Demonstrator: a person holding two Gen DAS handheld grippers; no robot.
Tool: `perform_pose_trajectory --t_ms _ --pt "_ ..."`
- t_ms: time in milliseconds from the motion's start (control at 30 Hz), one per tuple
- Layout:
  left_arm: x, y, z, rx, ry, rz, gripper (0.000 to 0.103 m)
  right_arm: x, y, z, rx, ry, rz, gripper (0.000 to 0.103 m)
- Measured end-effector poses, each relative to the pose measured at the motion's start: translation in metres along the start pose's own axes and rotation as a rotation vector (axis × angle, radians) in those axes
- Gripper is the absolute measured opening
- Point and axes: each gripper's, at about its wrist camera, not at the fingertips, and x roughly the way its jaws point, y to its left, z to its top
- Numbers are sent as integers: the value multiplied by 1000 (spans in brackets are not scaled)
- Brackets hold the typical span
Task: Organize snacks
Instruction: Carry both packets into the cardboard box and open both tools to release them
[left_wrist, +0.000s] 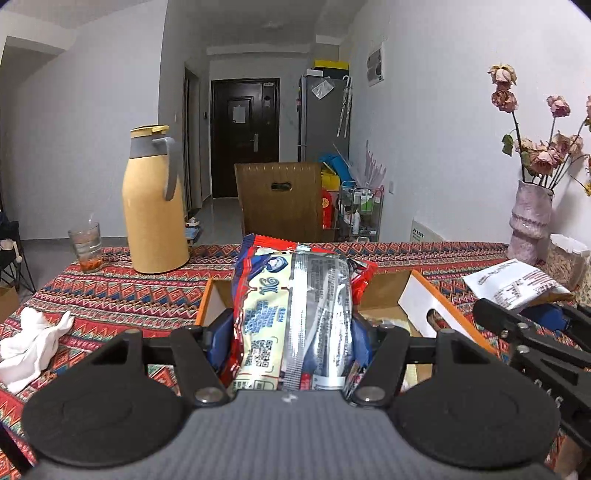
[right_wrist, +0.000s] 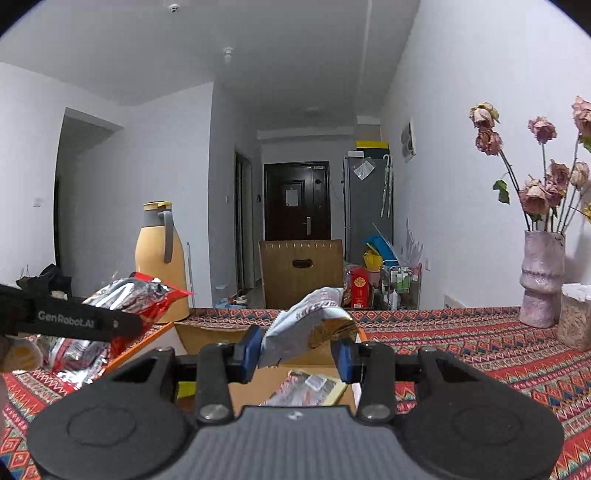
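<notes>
In the left wrist view my left gripper (left_wrist: 295, 339) is shut on a large red, cream and silver snack packet (left_wrist: 291, 306), held upright above an open cardboard box (left_wrist: 384, 291) with orange-edged flaps. My right gripper (right_wrist: 298, 354) is shut on a smaller white and gold snack packet (right_wrist: 310, 325), also over the box (right_wrist: 207, 338). Another snack packet (right_wrist: 310, 387) lies inside the box. Each view shows the other gripper at its side: the white packet (left_wrist: 513, 280) to the right, the red packet (right_wrist: 129, 295) to the left.
The box sits on a patterned red tablecloth (left_wrist: 110, 295). A yellow thermos jug (left_wrist: 153, 206) and a glass (left_wrist: 85, 245) stand at the far left. A white cloth (left_wrist: 29, 343) lies near left. A vase of dried roses (right_wrist: 541, 277) and a jar (right_wrist: 576, 317) stand at the right. A wooden chair (left_wrist: 280, 199) is behind.
</notes>
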Motion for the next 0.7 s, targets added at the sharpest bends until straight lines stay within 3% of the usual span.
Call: perform_pose_trajectory --t_ms 300,700 --pt "50 -8 19 -36 17 21 64 56 -4 10 -16 47 -6 40" --pt "78 8 1 -90 66 33 64 90 -12 -6 -15 173 0 40"
